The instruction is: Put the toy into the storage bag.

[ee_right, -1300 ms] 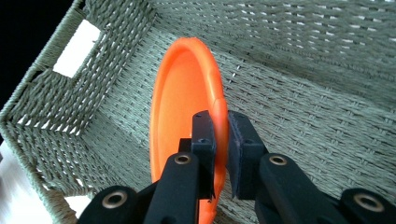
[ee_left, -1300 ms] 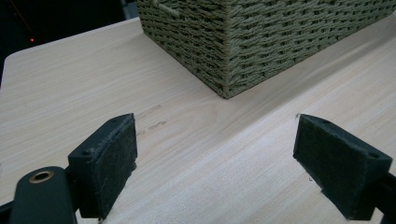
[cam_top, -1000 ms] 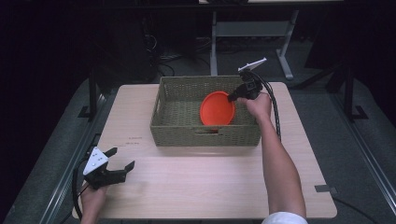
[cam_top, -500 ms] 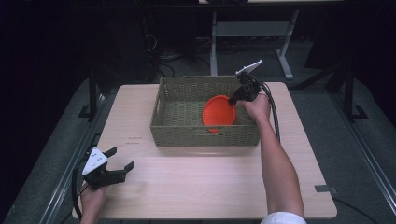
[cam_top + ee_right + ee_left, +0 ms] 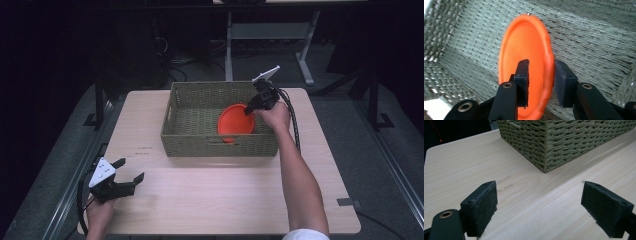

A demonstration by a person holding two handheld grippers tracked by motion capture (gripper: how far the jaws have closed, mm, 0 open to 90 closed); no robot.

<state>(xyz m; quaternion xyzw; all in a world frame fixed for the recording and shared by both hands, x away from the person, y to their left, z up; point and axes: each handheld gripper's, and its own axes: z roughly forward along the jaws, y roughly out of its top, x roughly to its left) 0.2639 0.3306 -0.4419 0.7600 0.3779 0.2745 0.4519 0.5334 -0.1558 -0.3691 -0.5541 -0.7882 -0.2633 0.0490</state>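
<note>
- L gripper (image 5: 131, 181) sat at the table's (image 5: 210, 200) near-left corner w/ jaws wide apart, nothing between them.
- R gripper (image 5: 541, 75) reached into the woven basket (image 5: 190, 141); its jaws had just been opening, orange plate (image 5: 524, 55) rim between the pads, contact unclear.
- Plate stood tilted in the basket's right half.

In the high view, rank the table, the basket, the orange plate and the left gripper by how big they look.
1. table
2. basket
3. orange plate and left gripper: look alike; the gripper lies nearer the camera, so unranked.
</note>
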